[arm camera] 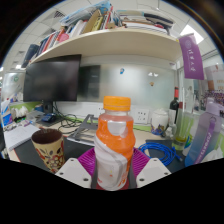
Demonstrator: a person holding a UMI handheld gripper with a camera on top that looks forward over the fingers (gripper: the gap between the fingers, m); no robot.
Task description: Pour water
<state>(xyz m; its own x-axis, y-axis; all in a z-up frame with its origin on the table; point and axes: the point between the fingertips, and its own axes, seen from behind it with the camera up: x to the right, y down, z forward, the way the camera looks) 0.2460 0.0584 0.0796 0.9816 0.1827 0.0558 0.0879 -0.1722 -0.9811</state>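
The bottle (115, 143) stands upright at the lower centre of the frame, clear plastic with an orange cap and an orange-and-white label round its middle. The tongs (112, 170) are clamped on its lower half, a magenta pad (88, 160) pressing each side, and point level and straight ahead. At lower left, a patterned paper cup (49, 148) stands open on the desk (20, 135), well apart from the bottle. A dark monitor (52, 78) fills the left middle, a shelf (100, 40) of books the top.

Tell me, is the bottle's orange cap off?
No, the orange cap sits on top of the bottle, which stands between the claw's fingers.
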